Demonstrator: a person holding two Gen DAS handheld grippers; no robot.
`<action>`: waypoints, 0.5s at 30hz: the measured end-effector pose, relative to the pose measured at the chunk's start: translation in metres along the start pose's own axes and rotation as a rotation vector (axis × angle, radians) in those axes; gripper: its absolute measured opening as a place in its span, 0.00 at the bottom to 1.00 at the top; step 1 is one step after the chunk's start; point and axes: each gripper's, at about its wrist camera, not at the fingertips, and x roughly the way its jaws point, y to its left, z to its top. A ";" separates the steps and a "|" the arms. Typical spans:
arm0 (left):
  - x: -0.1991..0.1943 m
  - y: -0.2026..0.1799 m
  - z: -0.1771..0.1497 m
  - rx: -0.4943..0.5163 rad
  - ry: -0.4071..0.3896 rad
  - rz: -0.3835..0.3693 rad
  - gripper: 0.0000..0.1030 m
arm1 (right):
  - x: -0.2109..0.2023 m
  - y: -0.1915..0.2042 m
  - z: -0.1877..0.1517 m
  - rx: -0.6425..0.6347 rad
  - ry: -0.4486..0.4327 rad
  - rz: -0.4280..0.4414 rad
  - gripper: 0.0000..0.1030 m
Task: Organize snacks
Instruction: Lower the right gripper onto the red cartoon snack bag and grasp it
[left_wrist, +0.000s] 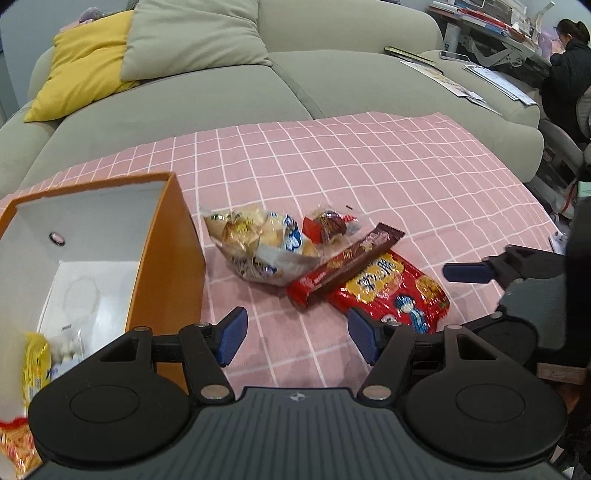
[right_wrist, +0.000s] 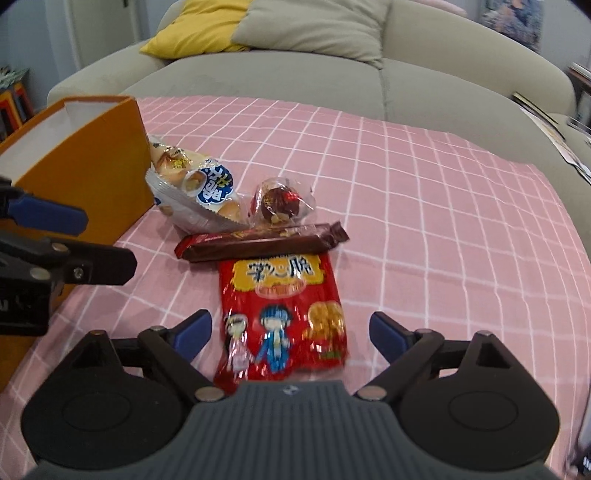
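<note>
snacks on the pink cloth, both grippers spread wide

while the red snack bag (right_wrist: 282, 317) lies flat on the pink checked cloth (right_wrist: 443, 221), its near end sits between the splayed fingers of the right gripper (right_wrist: 290, 332), which is level, low and grips nothing. a brown wafer bar (right_wrist: 262, 242) lies across the bag's far end, with a clear bag of small cakes (right_wrist: 195, 188) and a wrapped chocolate ball (right_wrist: 280, 201) just beyond. the left gripper (left_wrist: 295, 336) hovers beside the orange box (left_wrist: 166, 258), fingers apart and holding nothing. a grey sofa (left_wrist: 221, 92) stands behind.
</note>
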 end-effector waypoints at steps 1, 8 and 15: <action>0.003 0.001 0.002 0.000 0.003 -0.001 0.72 | 0.005 0.000 0.003 -0.008 0.006 0.006 0.87; 0.030 0.001 0.011 0.018 0.043 -0.029 0.72 | 0.023 0.003 0.004 -0.048 0.048 0.027 0.73; 0.059 0.001 0.016 -0.016 0.078 -0.128 0.72 | 0.012 -0.017 -0.008 -0.014 0.060 0.053 0.68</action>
